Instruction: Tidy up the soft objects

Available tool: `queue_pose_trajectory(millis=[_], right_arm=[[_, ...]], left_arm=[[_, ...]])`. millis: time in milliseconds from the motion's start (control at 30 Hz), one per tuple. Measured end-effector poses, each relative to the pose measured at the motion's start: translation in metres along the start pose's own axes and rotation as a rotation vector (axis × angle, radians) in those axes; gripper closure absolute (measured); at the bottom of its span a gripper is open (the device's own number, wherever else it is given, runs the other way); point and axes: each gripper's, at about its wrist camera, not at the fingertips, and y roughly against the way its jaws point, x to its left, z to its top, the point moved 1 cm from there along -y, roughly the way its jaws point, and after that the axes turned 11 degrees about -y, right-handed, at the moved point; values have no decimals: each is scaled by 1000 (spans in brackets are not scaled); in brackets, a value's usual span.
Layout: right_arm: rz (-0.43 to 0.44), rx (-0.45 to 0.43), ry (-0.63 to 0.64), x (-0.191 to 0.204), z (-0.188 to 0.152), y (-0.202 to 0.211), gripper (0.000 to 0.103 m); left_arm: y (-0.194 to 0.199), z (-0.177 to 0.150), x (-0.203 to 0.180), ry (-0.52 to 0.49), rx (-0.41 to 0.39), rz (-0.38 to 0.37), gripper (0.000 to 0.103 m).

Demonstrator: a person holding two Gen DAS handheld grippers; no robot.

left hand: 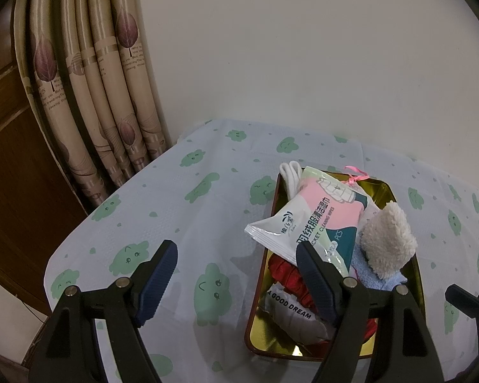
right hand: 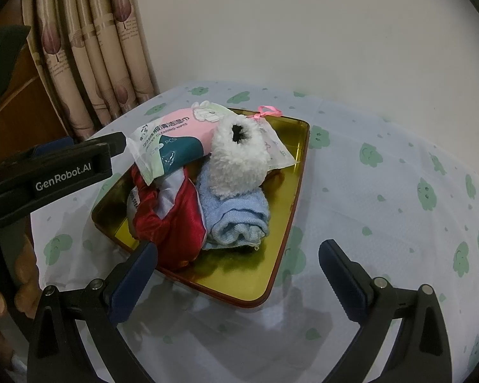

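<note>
Tray: a gold-lined metal tray (right hand: 287, 172) with a dark red rim lies flat on the table; in the right wrist view its long axis runs from the near left toward the far right corner by the wall.
Wipes pack: a pink, white and teal pack of wipes (left hand: 316, 220) lies slanted across the far half of the tray, its long axis crossing the tray's, one sealed end jutting over the left rim toward the curtain side.
Fleece piece: a cream fleece item (right hand: 238, 159) sits on top of the pile, its dark opening turned up and toward the wall.
Blue towel: a rolled light-blue towel (right hand: 239, 217) lies under the fleece, its roll running along the tray's length, its end facing the right gripper.
Red cloth: a shiny red and white fabric piece (right hand: 172, 223) lies bunched just beside the towel, on its left; white fabric printed "A GOOD DREAM" shows at the near end in the left wrist view.
Small pouch: a pale pouch tied with pink ribbon (right hand: 268, 113) lies at the tray's far end.
White cord: a white looped item (left hand: 292, 175) rests at the far left corner, partly under the pack.
Left gripper (left hand: 239, 271): fingers spread wide, nothing between them; the right-hand finger overlaps the tray's contents.
Right gripper (right hand: 239, 261): fingers spread wide, empty, above the tray's near end.
Tablecloth (right hand: 383, 191): white with green cloud faces.
Curtain (left hand: 89, 73): beige with leaf print, at the far left.
</note>
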Motion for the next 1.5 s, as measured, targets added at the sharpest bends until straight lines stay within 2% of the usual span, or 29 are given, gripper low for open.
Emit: queue_pose_trajectory(millis=[1033,1333,1500], right_arm=[[-5,12,19,6,-5,-3,3],[-4,15,22,7,-5,-3,3],[-3,15,22,7,-5,-3,3]], left_arm=[[-2,0,-1,-15,4,-11,24],[0,-1,-4,-47,-19,-1,24],[-1,-1,-5,-44,-16,-27,24]])
